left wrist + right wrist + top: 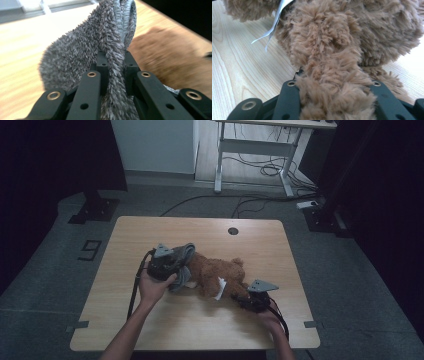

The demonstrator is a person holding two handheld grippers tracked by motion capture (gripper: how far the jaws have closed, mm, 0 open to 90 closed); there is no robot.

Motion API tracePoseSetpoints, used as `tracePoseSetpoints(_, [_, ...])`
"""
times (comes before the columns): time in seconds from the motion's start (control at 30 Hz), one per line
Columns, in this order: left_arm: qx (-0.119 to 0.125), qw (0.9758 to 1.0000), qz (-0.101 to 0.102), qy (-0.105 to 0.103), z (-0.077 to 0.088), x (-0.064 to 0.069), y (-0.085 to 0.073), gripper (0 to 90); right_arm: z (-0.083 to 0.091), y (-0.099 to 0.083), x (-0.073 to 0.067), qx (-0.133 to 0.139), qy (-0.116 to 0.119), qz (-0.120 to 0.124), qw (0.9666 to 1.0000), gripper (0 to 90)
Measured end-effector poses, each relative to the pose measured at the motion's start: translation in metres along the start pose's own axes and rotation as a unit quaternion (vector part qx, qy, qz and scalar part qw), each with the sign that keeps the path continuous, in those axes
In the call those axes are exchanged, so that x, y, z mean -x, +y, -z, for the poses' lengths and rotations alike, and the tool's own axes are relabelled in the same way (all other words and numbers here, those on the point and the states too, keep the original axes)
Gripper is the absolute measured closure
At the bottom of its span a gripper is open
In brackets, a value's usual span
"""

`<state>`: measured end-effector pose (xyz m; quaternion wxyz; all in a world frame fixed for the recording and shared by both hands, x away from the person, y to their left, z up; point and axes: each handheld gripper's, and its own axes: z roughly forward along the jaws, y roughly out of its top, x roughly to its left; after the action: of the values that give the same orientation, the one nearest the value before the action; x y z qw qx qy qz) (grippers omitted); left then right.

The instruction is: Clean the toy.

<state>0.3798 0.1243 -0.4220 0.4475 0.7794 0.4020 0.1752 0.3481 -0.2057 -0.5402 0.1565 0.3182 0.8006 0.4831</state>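
Observation:
A brown plush bear point(217, 275) lies on the wooden table point(150, 230), with a white tag point(221, 287) near its lower end. A fuzzy grey cloth point(186, 262) drapes over the bear's left end. My left gripper point(172, 265) is shut on that grey cloth point(100, 50), the pile squeezed between its two black jaws, and holds it lifted off the table. My right gripper point(245, 297) is shut on a limb of the bear point(332, 82) at the bear's lower right. The brown fur hides the jaw tips in the right gripper view.
A round cable hole point(233, 231) sits near the table's far edge. Beyond the table stand a white desk frame point(255, 150) with loose cables on the floor and black stand bases point(95, 210) at both sides. Bare wood point(200, 330) runs along the near edge.

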Motion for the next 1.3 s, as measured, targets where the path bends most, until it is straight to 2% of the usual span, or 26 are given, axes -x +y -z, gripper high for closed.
tracePoseSetpoints(0.07, [0.005,0.9997,-0.013,-0.022,-0.005,0.017,0.011,79.4,0.0,0.0,0.0,0.001,0.0,0.0,1.0,63.3])
tracePoseSetpoints(0.17, [0.002,0.9986,-0.032,-0.042,-0.017,0.042,0.022,79.4,0.0,-0.001,0.0,0.001,0.001,0.0,1.0,63.3])
tracePoseSetpoints(0.3, [-0.016,0.9953,-0.057,-0.077,-0.043,0.077,0.031,79.3,0.001,-0.001,0.0,0.0,0.003,0.001,1.0,63.3])
tracePoseSetpoints(0.37, [-0.044,0.9932,-0.073,-0.079,-0.062,0.093,0.029,79.1,0.001,-0.001,0.0,0.001,0.003,0.0,1.0,63.3])
tracePoseSetpoints(0.47, [-0.091,0.9895,-0.087,-0.071,-0.086,0.102,0.018,78.8,0.001,-0.001,-0.001,0.0,0.004,0.001,1.0,63.3])
tracePoseSetpoints(0.53, [-0.088,0.9898,-0.089,-0.067,-0.09,0.102,0.014,78.7,0.001,-0.001,-0.001,-0.004,0.004,0.005,1.0,63.3])
tracePoseSetpoints(0.63, [-0.083,0.9905,-0.083,-0.072,-0.084,0.095,0.013,78.9,0.001,-0.001,-0.001,-0.005,0.005,0.007,1.0,63.3])
tracePoseSetpoints(0.73, [-0.077,0.9925,-0.082,-0.048,-0.074,0.081,0.011,79.1,0.001,-0.001,-0.001,-0.005,0.006,0.007,0.9999,63.3])
tracePoseSetpoints(0.77, [-0.075,0.9934,-0.078,-0.037,-0.07,0.073,0.01,79.1,0.001,-0.001,-0.001,-0.005,0.006,0.007,0.9999,63.3])
tracePoseSetpoints(0.83, [-0.068,0.9956,-0.056,-0.03,-0.061,0.056,0.007,79.1,0.001,-0.002,-0.002,-0.005,0.007,0.007,0.9999,63.4])
tracePoseSetpoints(0.9, [-0.065,0.9966,-0.051,-0.002,-0.051,0.038,0.002,79.2,0.001,-0.002,-0.002,-0.006,0.009,0.011,0.9999,63.4])
tracePoseSetpoints(0.93, [-0.066,0.9968,-0.044,0.009,-0.046,0.025,-0.003,79.2,0.002,-0.002,-0.002,-0.006,0.009,0.01,0.9999,63.3])
tracePoseSetpoints(1.0, [-0.056,0.9983,-0.005,-0.013,-0.037,0.005,-0.013,79.2,0.002,-0.003,-0.001,-0.006,0.012,0.009,0.9999,63.3])
tracePoseSetpoints(1.07, [-0.045,0.9989,0.007,-0.009,-0.025,-0.01,-0.021,79.2,0.001,-0.003,-0.003,-0.008,0.013,0.014,0.9998,63.3])
tracePoseSetpoints(1.13, [-0.037,0.9991,0.016,0.008,-0.014,-0.02,-0.027,79.2,0.001,-0.003,-0.003,-0.007,0.014,0.011,0.9998,63.3])
tracePoseSetpoints(1.27, [-0.04,0.9979,0.028,0.043,0.003,-0.042,-0.036,79.0,0.001,-0.004,-0.002,-0.008,0.014,0.008,0.9998,63.2])
tracePoseSetpoints(1.3, [-0.039,0.9978,0.03,0.045,0.006,-0.044,-0.036,78.9,0.001,-0.004,-0.002,-0.007,0.015,0.007,0.9998,63.1])
